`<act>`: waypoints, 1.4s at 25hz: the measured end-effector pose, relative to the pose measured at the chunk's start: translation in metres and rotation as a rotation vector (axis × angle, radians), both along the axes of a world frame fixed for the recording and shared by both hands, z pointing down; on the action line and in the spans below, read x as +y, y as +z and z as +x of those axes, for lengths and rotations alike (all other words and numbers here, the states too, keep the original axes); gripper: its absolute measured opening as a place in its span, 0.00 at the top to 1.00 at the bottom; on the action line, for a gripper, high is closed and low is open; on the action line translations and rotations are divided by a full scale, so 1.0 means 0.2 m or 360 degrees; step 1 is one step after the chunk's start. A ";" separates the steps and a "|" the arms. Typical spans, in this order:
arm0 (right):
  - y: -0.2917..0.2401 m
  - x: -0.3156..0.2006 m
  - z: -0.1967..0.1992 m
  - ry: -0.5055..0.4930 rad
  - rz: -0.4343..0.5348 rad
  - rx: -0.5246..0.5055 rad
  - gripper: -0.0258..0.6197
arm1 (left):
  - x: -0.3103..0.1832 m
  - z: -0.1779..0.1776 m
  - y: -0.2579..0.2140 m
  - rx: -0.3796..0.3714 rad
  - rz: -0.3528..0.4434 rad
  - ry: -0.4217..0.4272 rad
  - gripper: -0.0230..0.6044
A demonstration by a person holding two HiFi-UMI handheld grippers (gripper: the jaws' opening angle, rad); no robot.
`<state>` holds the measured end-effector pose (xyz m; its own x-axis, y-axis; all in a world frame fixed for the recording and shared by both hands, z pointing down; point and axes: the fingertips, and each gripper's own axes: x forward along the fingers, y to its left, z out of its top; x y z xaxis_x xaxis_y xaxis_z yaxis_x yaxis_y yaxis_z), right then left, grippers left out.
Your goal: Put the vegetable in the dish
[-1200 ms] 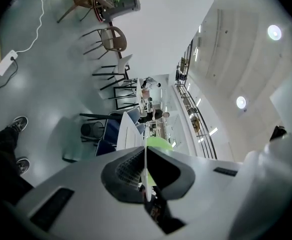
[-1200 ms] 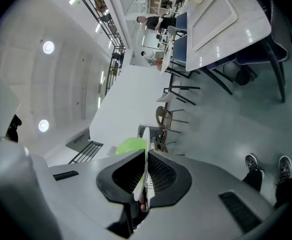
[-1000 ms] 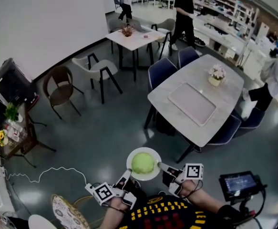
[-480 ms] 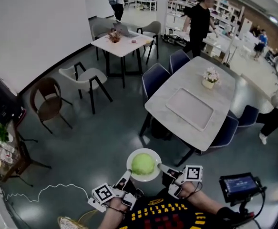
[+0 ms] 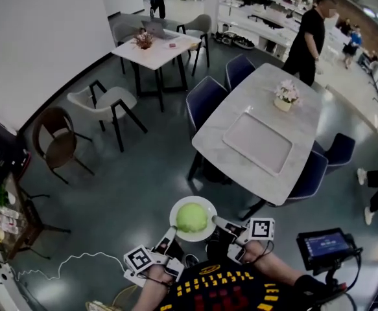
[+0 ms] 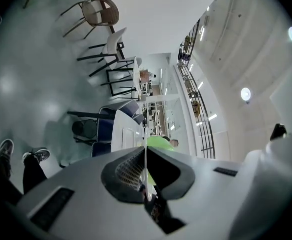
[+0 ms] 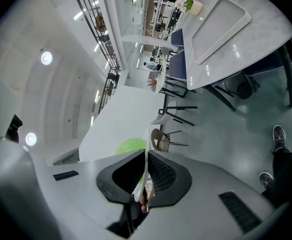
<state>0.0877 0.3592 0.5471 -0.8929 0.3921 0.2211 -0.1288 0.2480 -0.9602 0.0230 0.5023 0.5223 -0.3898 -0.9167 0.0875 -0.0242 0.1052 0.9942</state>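
two jaw pairs pinch the dish (image 5: 209,207) rim: left gripper (image 5: 168,238) at 7 o'clock, right gripper (image 5: 220,225) at 4. we'd carry level so the vegetable (image 5: 192,218) doesn't roll off.

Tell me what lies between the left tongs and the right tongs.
The white dish with the round green vegetable on it; the left tongs and right tongs are shut on its opposite rims. The head view shows this.
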 end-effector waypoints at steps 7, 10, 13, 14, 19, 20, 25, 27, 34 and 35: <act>-0.09 -0.32 -0.31 -0.0041 0.0005 -0.0171 0.93 | -0.33 -0.28 -0.08 -0.0100 -0.0023 -0.0009 0.94; -0.12 -0.46 -0.38 -0.0021 -0.0020 -0.0200 0.93 | -0.48 -0.34 -0.10 -0.0107 -0.0023 0.0006 0.94; -0.11 -0.62 -0.41 -0.0007 0.0033 -0.0180 0.93 | -0.63 -0.39 -0.11 -0.0103 -0.0020 0.0032 0.94; -0.09 -0.68 -0.41 0.0002 0.0064 -0.0158 0.93 | -0.68 -0.40 -0.11 -0.0104 -0.0020 0.0041 0.94; -0.12 -0.83 -0.45 0.0037 0.0026 -0.0198 0.93 | -0.85 -0.45 -0.12 -0.0096 -0.0032 0.0079 0.94; -0.13 -0.85 -0.46 0.0043 0.0017 -0.0216 0.93 | -0.88 -0.45 -0.12 -0.0085 -0.0029 0.0088 0.94; -0.15 -0.94 -0.47 0.0092 -0.0002 -0.0269 0.93 | -0.99 -0.49 -0.12 -0.0076 -0.0032 0.0153 0.94; -0.15 -0.97 -0.48 0.0141 -0.0049 -0.0250 0.93 | -1.04 -0.51 -0.11 -0.0075 -0.0034 0.0188 0.94; -0.07 -1.14 -0.57 0.0314 0.0024 -0.0155 0.93 | -1.24 -0.69 -0.09 -0.0023 -0.0001 0.0367 0.94; -0.09 -1.17 -0.60 0.0342 0.0026 -0.0163 0.93 | -1.28 -0.73 -0.10 -0.0025 0.0006 0.0394 0.94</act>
